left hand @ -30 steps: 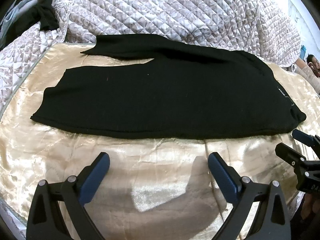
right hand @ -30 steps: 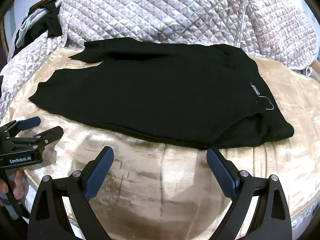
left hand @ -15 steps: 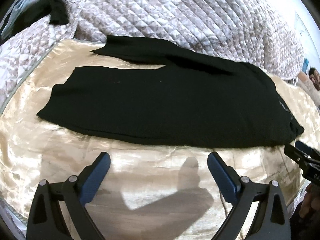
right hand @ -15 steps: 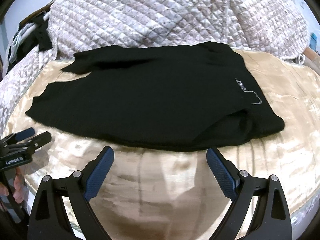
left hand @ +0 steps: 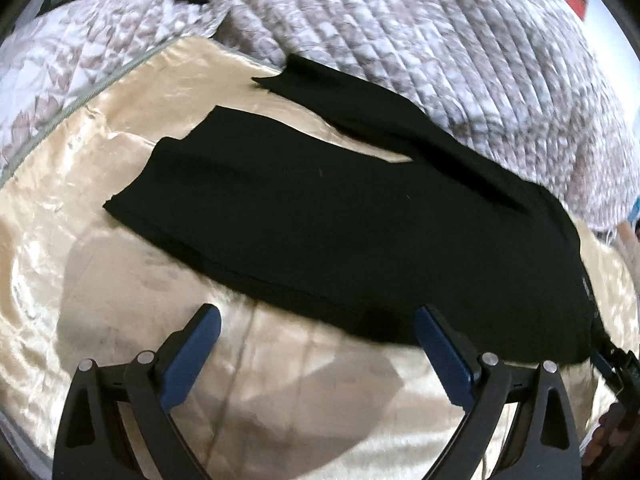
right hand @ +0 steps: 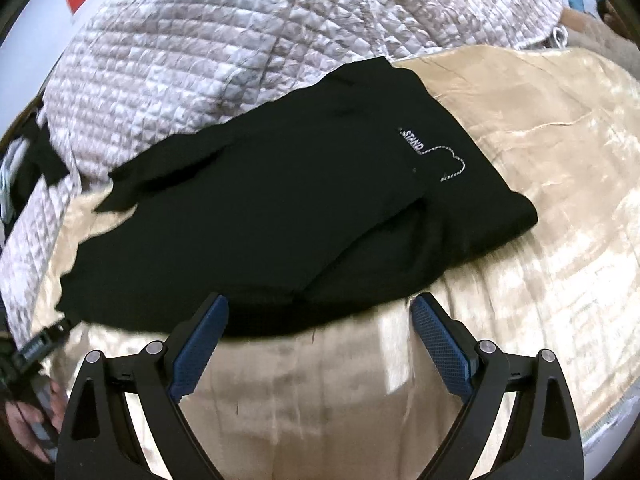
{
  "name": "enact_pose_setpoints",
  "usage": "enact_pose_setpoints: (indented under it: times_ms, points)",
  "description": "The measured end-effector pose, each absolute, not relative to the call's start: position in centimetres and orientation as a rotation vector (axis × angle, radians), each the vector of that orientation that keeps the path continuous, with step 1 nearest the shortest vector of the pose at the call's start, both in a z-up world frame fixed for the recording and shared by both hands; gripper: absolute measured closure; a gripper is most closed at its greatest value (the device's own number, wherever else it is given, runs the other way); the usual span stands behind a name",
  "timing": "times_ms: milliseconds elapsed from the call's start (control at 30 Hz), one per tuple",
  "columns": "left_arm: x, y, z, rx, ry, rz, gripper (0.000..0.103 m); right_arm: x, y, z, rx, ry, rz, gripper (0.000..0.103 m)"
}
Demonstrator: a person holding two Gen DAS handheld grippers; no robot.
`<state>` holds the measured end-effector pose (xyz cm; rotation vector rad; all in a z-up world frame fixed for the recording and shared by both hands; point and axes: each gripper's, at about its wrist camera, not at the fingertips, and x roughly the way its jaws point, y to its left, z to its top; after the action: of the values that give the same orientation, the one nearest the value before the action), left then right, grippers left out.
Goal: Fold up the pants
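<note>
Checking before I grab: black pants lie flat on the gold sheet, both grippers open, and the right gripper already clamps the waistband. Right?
Not quite. In the right wrist view the right gripper is open at the pants' near edge, clamping nothing. The rest holds: gold sheet, left gripper open.

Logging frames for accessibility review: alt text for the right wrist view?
Black pants lie flat on a shiny beige satin sheet, white "STAND" lettering near the waist end at right. The open right gripper hovers at their near edge, holding nothing; a quilted blanket is heaped behind.
</note>
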<state>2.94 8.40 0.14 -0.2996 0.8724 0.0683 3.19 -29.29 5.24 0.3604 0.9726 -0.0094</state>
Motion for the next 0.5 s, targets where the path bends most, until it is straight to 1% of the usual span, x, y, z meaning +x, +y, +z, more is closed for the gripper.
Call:
enact_pose_setpoints:
  times_ms: [100, 167, 233, 267, 300, 333, 367, 400, 433, 467, 500]
  points:
    - [3.8, 9.3, 0.1, -0.361, 0.858, 0.068, 0.004, 4.0, -30.4, 5.0, 0.434, 0.954, -0.021, 0.010]
    - [4.4, 10.0, 0.0, -0.400, 0.848, 0.072, 0.006, 4.5, -31.5, 4.8, 0.498, 0.933, -0.039, 0.017]
    - [5.0, 10.6, 0.0, -0.428, 0.840, 0.082, 0.011, 4.9, -32.4, 4.6, 0.546, 0.926, -0.055, 0.031]
    - [5.2, 10.9, -0.1, -0.437, 0.837, 0.089, 0.015, 5.1, -32.7, 4.4, 0.564, 0.924, -0.062, 0.035]
    - [5.5, 11.1, -0.1, -0.445, 0.832, 0.097, 0.020, 5.3, -33.1, 4.2, 0.584, 0.920, -0.072, 0.042]
    - [5.7, 11.3, -0.1, -0.446, 0.829, 0.107, 0.023, 5.3, -33.3, 4.2, 0.591, 0.917, -0.076, 0.048]
    - [5.9, 11.5, -0.2, -0.443, 0.826, 0.119, 0.028, 5.4, -33.5, 4.1, 0.596, 0.916, -0.084, 0.051]
    - [6.0, 11.6, -0.2, -0.441, 0.824, 0.130, 0.033, 5.5, -33.7, 4.0, 0.596, 0.916, -0.093, 0.058]
    - [6.1, 11.7, -0.3, -0.441, 0.822, 0.139, 0.035, 5.5, -34.0, 4.0, 0.597, 0.912, -0.102, 0.066]
    - [6.2, 11.8, -0.3, -0.441, 0.820, 0.147, 0.041, 5.6, -34.2, 4.0, 0.601, 0.910, -0.114, 0.070]
    - [6.4, 11.9, -0.3, -0.441, 0.816, 0.159, 0.052, 5.5, -34.4, 3.9, 0.609, 0.909, -0.120, 0.077]
